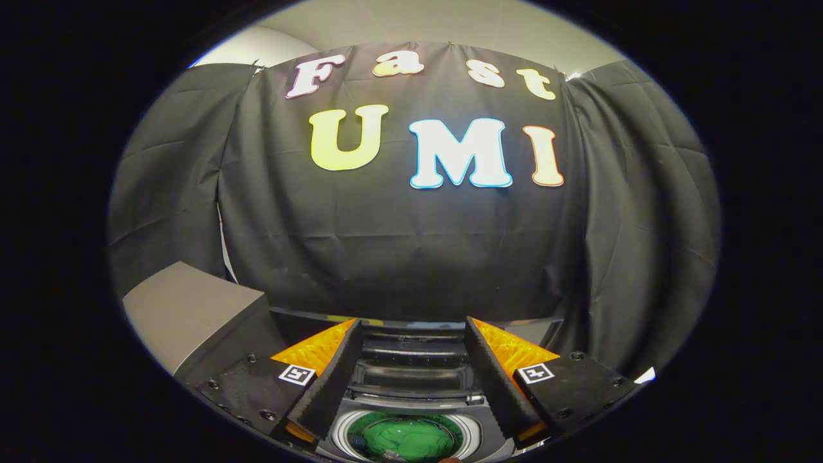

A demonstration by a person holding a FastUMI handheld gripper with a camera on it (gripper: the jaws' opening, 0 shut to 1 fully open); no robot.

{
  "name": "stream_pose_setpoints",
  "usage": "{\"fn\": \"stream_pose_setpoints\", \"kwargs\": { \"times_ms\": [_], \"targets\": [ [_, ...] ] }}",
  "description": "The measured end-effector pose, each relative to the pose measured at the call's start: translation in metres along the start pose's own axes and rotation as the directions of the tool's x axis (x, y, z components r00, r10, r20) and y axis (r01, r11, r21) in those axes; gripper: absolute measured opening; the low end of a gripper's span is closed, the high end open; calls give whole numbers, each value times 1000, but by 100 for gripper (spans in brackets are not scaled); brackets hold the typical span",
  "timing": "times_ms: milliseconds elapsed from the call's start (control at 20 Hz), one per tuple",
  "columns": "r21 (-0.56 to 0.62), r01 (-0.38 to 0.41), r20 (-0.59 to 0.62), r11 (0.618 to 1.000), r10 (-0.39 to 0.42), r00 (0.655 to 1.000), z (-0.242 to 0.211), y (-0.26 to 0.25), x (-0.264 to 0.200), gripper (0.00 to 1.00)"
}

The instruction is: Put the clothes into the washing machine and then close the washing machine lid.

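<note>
Below and between my fingers stands the washing machine (411,411), seen from above. Its round drum opening holds green clothes (405,436). The lid (411,366) stands raised at the back of the opening, folded upright just ahead of the fingertips. My gripper (411,325) is open, fingers spread wide on either side of the lid, nothing between them. One finger (328,379) sits left of the opening and the other right of it, both above the machine and touching nothing that I can see.
A grey box-like surface (186,308) stands to the left of the machine, close to the left finger. The booth's black cloth wall (411,244) hangs right behind the machine.
</note>
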State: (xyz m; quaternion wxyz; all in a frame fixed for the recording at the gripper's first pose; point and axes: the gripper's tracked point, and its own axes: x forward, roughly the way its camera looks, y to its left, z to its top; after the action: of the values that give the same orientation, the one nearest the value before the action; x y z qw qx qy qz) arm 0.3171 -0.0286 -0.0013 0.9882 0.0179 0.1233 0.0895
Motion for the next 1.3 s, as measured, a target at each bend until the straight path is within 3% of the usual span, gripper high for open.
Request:
{"fn": "stream_pose_setpoints", "kwargs": {
  "times_ms": [300, 550, 750, 1300],
  "targets": [
    [-11, 30, 5, 999, -30, 1000, 8, 0, 49, 98],
    [-15, 44, -70, 999, -45, 997, -13, -3, 78, 98],
    [73, 36, -75, 997, -30, 997, -14, -5, 77, 98],
    [50, 27, 11, 998, -28, 1000, -26, 1, 34, 98]
  ]
}}
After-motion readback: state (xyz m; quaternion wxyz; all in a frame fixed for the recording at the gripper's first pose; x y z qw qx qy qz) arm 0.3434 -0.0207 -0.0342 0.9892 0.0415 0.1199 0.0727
